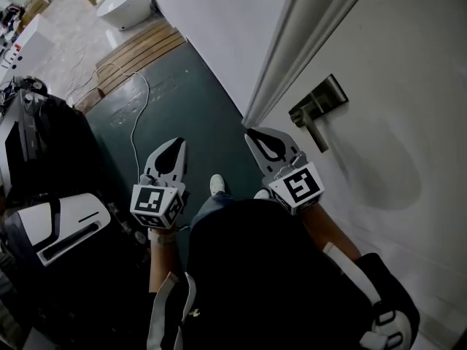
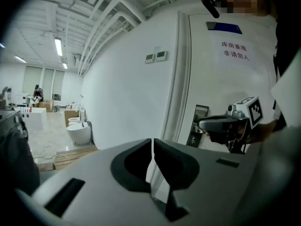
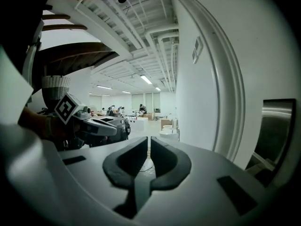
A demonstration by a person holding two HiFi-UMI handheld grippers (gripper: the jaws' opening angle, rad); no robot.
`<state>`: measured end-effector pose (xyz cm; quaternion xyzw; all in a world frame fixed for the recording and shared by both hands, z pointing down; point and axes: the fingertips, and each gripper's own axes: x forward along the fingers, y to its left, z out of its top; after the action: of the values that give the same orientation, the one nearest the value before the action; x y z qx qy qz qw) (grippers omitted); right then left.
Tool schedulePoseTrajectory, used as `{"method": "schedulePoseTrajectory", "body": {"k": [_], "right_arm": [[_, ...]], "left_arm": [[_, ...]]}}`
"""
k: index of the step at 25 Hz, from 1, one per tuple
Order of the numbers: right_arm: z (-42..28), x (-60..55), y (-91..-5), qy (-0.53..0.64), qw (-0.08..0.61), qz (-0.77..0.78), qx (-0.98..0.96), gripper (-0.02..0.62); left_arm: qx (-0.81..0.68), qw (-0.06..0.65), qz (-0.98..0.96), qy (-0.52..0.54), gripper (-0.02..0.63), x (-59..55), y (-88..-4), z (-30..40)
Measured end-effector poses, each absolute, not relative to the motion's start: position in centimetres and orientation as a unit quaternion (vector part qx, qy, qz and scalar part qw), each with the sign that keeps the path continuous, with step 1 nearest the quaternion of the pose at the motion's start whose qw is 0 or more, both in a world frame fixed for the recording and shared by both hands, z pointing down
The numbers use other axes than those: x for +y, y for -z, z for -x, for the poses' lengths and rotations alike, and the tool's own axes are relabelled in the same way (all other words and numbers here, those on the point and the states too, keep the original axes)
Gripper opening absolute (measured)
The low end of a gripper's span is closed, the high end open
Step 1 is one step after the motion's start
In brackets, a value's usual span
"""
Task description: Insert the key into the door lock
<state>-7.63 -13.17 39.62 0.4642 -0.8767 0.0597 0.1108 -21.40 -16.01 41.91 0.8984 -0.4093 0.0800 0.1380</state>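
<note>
The door (image 1: 394, 49) faced the person, its lock (image 1: 321, 106) near the right gripper (image 1: 252, 134). That gripper and the left gripper (image 1: 176, 143) had jaws nearly together, seemingly on nothing. No key showed in any view. Judged pre-insertion: next, a key must be gripped and aimed at the lock.

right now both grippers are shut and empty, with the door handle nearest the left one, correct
Not quite: the door handle is nearest the right gripper, not the left gripper, as the head view shows. Both are shut and empty.
</note>
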Motion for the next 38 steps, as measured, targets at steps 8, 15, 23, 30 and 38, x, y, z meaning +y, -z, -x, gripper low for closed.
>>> {"method": "schedulePoseTrajectory", "body": {"k": [8,15,23,30,38], "right_arm": [[10.3,-14.2,-38.8,-0.061,0.12,-0.432,-0.892,0.028],[12.2,-14.1,-38.9,-0.054,0.128,-0.4,-0.906,0.028],[13.2,-13.5,-38.8,-0.044,0.132,-0.382,-0.914,0.028],[13.1,-13.4,-38.4,-0.048,0.131,-0.382,-0.914,0.028],[12.4,-13.0,-39.4,-0.057,0.132,-0.383,-0.913,0.028]], "left_arm": [[-0.44,0.147,-0.883,-0.072,0.011,-15.3,-42.1,23.2],[-0.458,0.15,-0.873,-0.071,0.011,-14.9,-41.5,24.8],[-0.46,0.145,-0.872,-0.08,0.011,-14.4,-42.1,25.2],[-0.447,0.153,-0.878,-0.071,0.011,-14.4,-41.5,24.7],[-0.45,0.164,-0.875,-0.076,0.011,-14.1,-41.3,24.3]]}}
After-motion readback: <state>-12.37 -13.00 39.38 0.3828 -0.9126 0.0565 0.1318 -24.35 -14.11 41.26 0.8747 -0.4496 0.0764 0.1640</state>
